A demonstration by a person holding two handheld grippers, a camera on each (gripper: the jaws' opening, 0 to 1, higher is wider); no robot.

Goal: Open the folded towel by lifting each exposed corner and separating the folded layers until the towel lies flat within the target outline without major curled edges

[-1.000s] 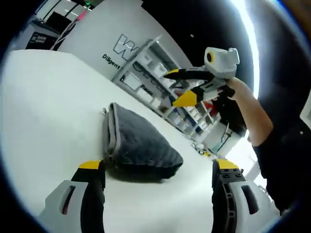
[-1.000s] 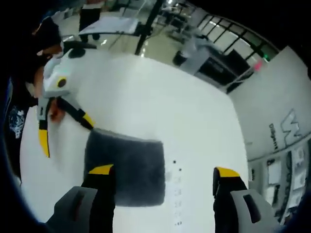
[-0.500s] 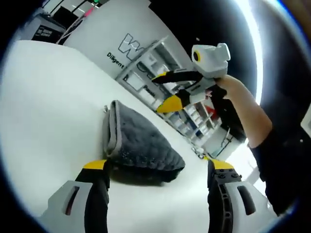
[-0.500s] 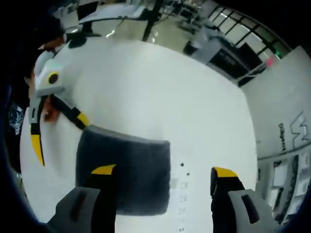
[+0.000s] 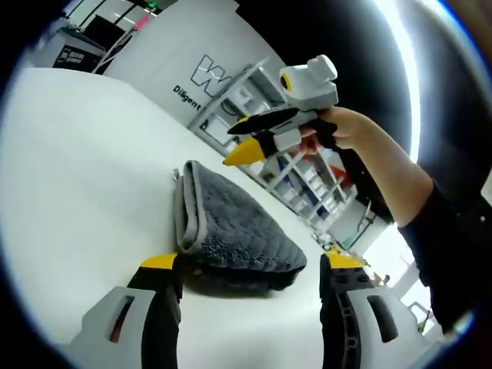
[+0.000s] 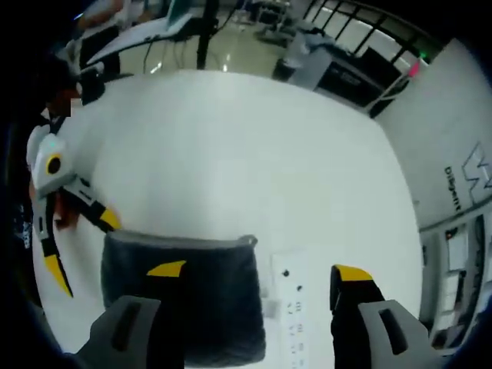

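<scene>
A folded dark grey towel (image 5: 231,231) with a pale hemmed edge lies on the white table (image 5: 77,154). My left gripper (image 5: 250,265) is open, its yellow-tipped jaws standing either side of the towel's near end. A hand holds my right gripper (image 5: 237,140) in the air above the towel's far side. In the right gripper view the towel (image 6: 184,300) lies low and left, under the left jaw of the open right gripper (image 6: 257,270). The left gripper (image 6: 81,246) comes in from the left, open, at the towel's left edge.
Small printed marks (image 6: 288,300) sit on the table just right of the towel. Shelving (image 5: 231,108) and a lettered wall (image 5: 204,77) stand behind the table. Beyond the table's (image 6: 231,154) far edge are desks and floor (image 6: 231,38). A person's sleeve (image 5: 438,246) is at the right.
The right gripper has swung lower and nearer over the towel's far side. The left gripper has edged closer to the towel. The towel stays folded and has not moved.
</scene>
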